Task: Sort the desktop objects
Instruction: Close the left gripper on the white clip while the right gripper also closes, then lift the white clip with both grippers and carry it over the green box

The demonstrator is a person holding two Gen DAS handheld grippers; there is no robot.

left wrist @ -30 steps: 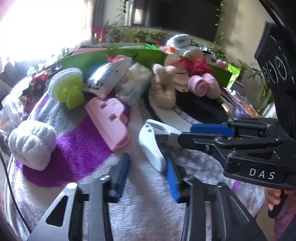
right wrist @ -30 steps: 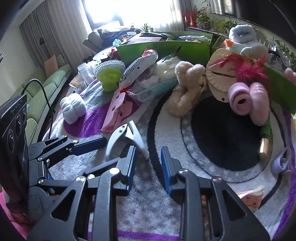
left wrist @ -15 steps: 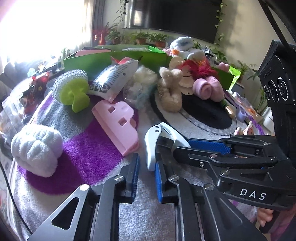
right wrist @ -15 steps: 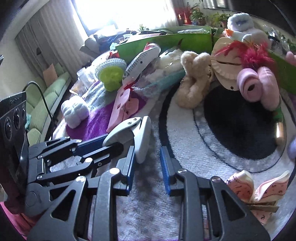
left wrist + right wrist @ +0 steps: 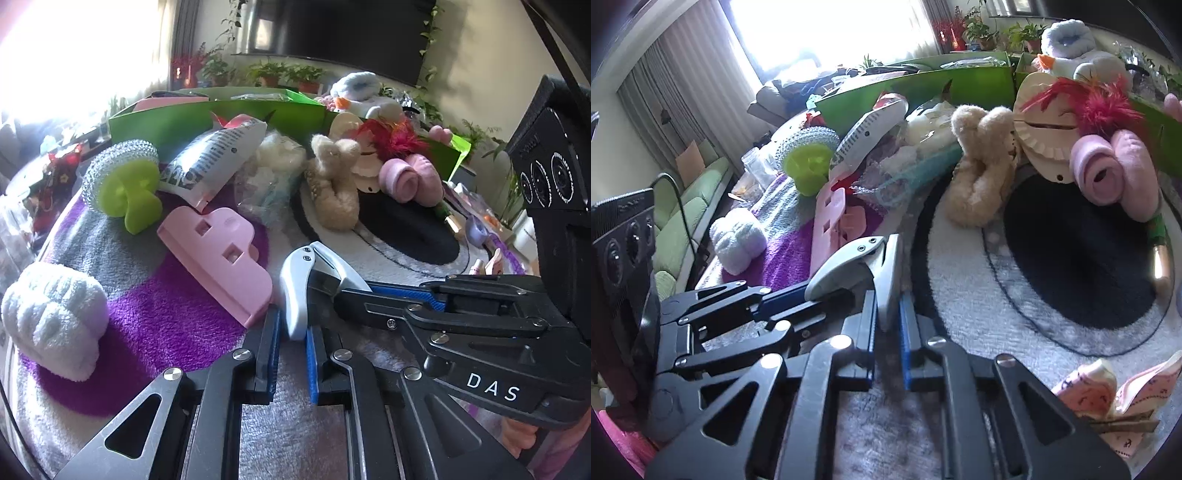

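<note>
A white plier-like hand tool (image 5: 299, 284) with two handles is held between both grippers above the fuzzy mat. My left gripper (image 5: 291, 336) is shut on one handle; it enters the right wrist view from the left. My right gripper (image 5: 888, 325) is shut on the other handle (image 5: 888, 280); it enters the left wrist view from the right. A pink clip (image 5: 218, 262), a green-handled scrubber (image 5: 125, 184), a white fluffy paw (image 5: 51, 321), a beige plush (image 5: 334, 184) and pink rolled slippers (image 5: 410, 181) lie on the mat.
Green boxes (image 5: 207, 114) stand behind the pile, with a white plush duck (image 5: 362, 96) in one. A pink bow (image 5: 1115, 398) lies at the front right. A green and gold tube (image 5: 1158, 247) lies at the right. A black oval patch of mat (image 5: 1082, 258) lies right of centre.
Both grippers have closed onto the white tool's handles, which have come closer together. The tool has risen a little off the mat.
</note>
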